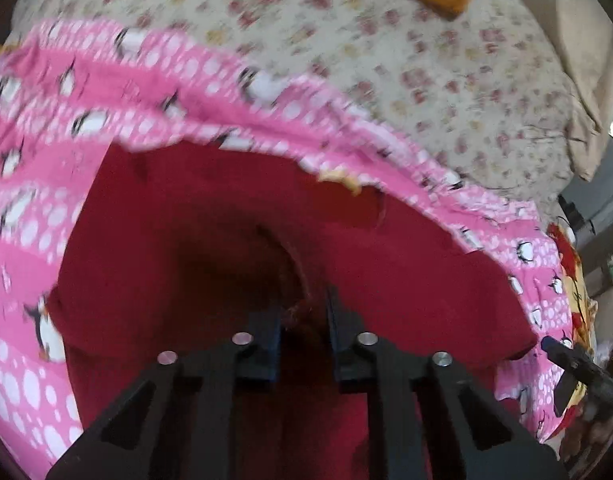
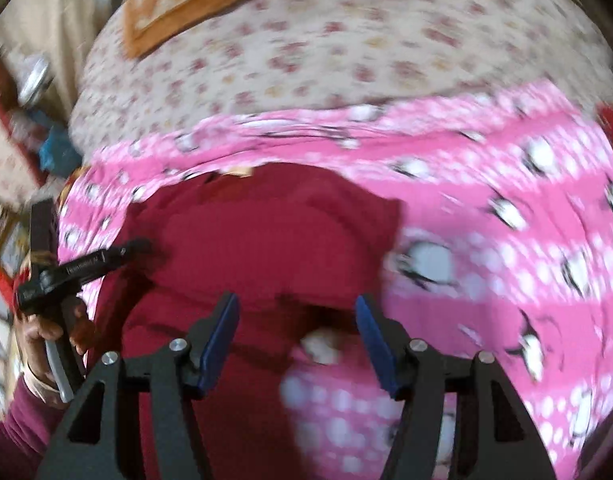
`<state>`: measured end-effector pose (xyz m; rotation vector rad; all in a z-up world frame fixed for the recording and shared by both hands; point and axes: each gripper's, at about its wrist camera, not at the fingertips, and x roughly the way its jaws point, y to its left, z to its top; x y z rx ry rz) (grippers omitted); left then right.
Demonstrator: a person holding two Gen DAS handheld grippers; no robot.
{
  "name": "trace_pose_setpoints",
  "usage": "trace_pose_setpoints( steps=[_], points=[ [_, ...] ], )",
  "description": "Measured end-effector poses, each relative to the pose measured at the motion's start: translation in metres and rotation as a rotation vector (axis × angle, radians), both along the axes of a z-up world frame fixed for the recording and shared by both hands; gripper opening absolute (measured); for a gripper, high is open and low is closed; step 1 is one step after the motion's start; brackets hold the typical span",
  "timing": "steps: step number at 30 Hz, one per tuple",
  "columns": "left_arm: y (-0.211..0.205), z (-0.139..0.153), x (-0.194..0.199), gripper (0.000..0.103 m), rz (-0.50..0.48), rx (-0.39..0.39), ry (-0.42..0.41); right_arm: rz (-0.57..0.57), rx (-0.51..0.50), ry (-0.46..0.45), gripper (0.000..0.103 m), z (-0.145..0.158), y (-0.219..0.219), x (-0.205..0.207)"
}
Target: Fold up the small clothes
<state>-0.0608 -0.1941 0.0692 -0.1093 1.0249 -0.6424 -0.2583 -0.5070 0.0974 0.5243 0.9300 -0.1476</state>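
1. The left tool (image 1: 304, 316) is clenched on a bunched fold of the dark red garment (image 1: 210, 240), which rises up around its fingers.
2. The right tool (image 2: 298, 340) is released, jaws standing apart with nothing pressed between them; the garment's near edge lies just ahead of and under its tips.
3. The garment rests on a pink penguin-print blanket (image 2: 506, 208) that spreads beyond both tools.
4. Farther off, the flowered bedsheet (image 2: 326, 48) carries an orange cloth (image 2: 178, 4).
5. A hand (image 2: 42, 344) grips the left tool's handle, off to the right tool's left.
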Motion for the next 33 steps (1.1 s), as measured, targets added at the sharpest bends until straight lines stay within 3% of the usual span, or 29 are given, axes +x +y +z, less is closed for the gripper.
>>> trace_pose_setpoints(
  steps=[3, 7, 10, 13, 17, 22, 24, 25, 29, 31, 33],
  points=[
    [0.005, 0.029, -0.001, 0.000, 0.002, -0.024, -0.072, -0.059, 0.008, 0.016, 0.064, -0.010, -0.019, -0.004],
    [0.041, 0.054, 0.012, 0.000, 0.094, -0.043, -0.116, -0.119, 0.020, 0.009, 0.065, -0.020, -0.034, 0.008],
    [0.075, 0.037, 0.027, 0.000, 0.195, 0.021, -0.107, -0.134, 0.046, -0.002, 0.068, -0.028, -0.039, 0.024],
    [0.107, 0.003, 0.046, 0.000, 0.286, 0.000, 0.007, -0.146, 0.069, 0.011, 0.071, -0.040, -0.039, 0.044],
    [0.104, -0.014, 0.047, 0.000, 0.279, 0.018, 0.024, -0.146, 0.145, 0.044, 0.072, -0.058, -0.033, 0.074],
    [0.097, -0.006, 0.040, 0.000, 0.246, 0.023, -0.023, -0.092, 0.109, 0.075, 0.074, -0.073, -0.017, 0.113],
    [0.100, -0.008, 0.040, 0.000, 0.245, 0.016, -0.006, -0.037, 0.084, 0.087, 0.053, -0.076, -0.010, 0.126],
    [0.102, -0.011, 0.041, 0.000, 0.244, 0.008, 0.007, -0.008, 0.049, 0.079, 0.024, -0.072, -0.006, 0.130],
    [0.099, -0.022, 0.044, 0.000, 0.238, -0.003, 0.047, 0.010, -0.096, 0.062, 0.015, -0.059, 0.000, 0.137],
    [0.092, -0.026, 0.043, 0.000, 0.224, 0.014, 0.053, -0.018, -0.125, 0.102, 0.015, -0.069, -0.006, 0.142],
    [0.087, -0.027, 0.039, 0.000, 0.211, 0.047, 0.033, -0.041, -0.084, 0.103, 0.016, -0.077, -0.014, 0.141]
  ],
)
